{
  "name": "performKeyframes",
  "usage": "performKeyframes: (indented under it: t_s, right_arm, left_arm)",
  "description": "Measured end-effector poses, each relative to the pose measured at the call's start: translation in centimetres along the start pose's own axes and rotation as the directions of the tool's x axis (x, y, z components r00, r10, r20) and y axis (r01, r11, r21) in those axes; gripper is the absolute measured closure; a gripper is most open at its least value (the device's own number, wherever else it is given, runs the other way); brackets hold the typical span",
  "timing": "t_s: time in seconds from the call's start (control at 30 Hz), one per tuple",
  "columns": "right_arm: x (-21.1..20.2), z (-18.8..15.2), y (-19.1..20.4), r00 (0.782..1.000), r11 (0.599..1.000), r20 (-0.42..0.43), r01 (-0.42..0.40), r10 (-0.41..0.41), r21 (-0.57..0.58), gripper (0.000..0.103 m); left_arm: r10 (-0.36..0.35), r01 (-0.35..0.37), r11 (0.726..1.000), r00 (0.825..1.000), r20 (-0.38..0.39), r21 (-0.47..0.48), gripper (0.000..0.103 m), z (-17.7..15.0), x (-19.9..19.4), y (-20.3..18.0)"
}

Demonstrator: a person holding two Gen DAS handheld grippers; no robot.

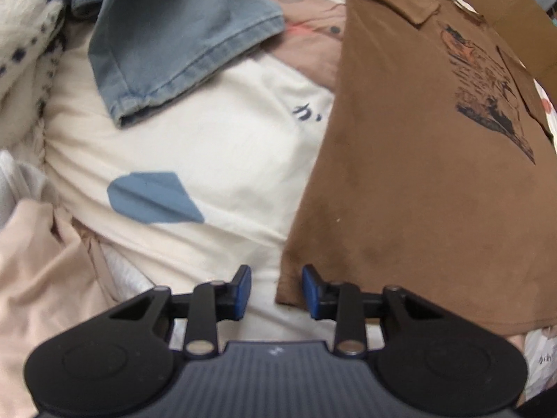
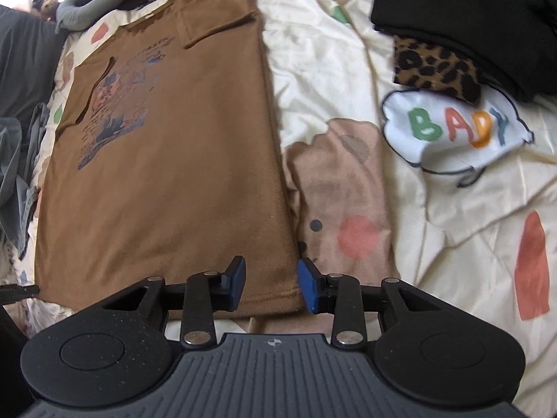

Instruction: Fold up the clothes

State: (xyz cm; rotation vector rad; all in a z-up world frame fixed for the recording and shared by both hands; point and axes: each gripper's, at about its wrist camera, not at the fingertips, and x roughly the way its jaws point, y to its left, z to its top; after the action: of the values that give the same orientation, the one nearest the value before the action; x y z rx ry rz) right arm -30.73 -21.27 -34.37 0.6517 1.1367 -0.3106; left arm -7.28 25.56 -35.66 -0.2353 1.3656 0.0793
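Left wrist view, left to right. One white knit with dark dots (image 1: 24, 28) lies at the far left edge, well apart from the shirt. One blue denim garment (image 1: 167, 41) lies left of the shirt, its hemmed end resting on the bed cover (image 1: 216, 153). One pale pink cloth (image 1: 38, 264) is bunched at the lower left, also well left of the shirt. The left tool (image 1: 276, 291) has its two blue pads spread, nothing between them; the right pad sits just over the shirt's near left corner, the left pad over bare cover. One brown shirt (image 1: 417, 191) lies flat on the bed, print side up, both sleeves folded inward. One strip of cardboard (image 1: 504, 10) lies beyond the shirt's far end.

Right wrist view, left to right. One grey cloth (image 2: 17, 160) lies bunched left of the shirt (image 2: 195, 160). One grey sleeve (image 2: 90, 3) shows beyond the shirt's far left corner. The right tool (image 2: 271, 287) has its two pads spread and empty; the left pad is over the shirt's near hem, the right pad just past the shirt's near right corner. Whether either tool touches the fabric cannot be told. One leopard-print piece (image 2: 435, 69) and one black garment (image 2: 470, 10) lie well right of the shirt, the black one partly covering the leopard one.
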Motion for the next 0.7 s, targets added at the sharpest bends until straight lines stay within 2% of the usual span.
performKeyframes:
  t_s: [0.3,0.57,0.63,0.7]
  right_arm:
    - [2.9,-0.3,-0.6,0.998,0.998,-0.020,0.060,-0.060,0.004,0.062]
    - [4.5,-0.6,-0.3,0.996,0.996,-0.043,0.076,-0.077,-0.043,0.062]
    - [4.6,-0.5,-0.4,0.996,0.996,-0.040,0.080,-0.082,-0.044,0.067]
    - [4.5,-0.4,-0.5,0.996,0.996,-0.038,0.076,-0.077,-0.043,0.080]
  left_arm:
    - [-0.004,0.005,1.000,1.000,-0.008,0.020,0.069,0.0,0.2,0.0]
    - [-0.026,0.026,0.999,1.000,-0.003,0.030,0.066,-0.2,-0.1,0.1]
    - [-0.024,0.024,0.999,1.000,-0.009,0.035,0.066,-0.2,-0.2,0.0]
    - [-0.020,0.021,0.999,1.000,-0.016,0.045,0.068,-0.1,-0.4,-0.2]
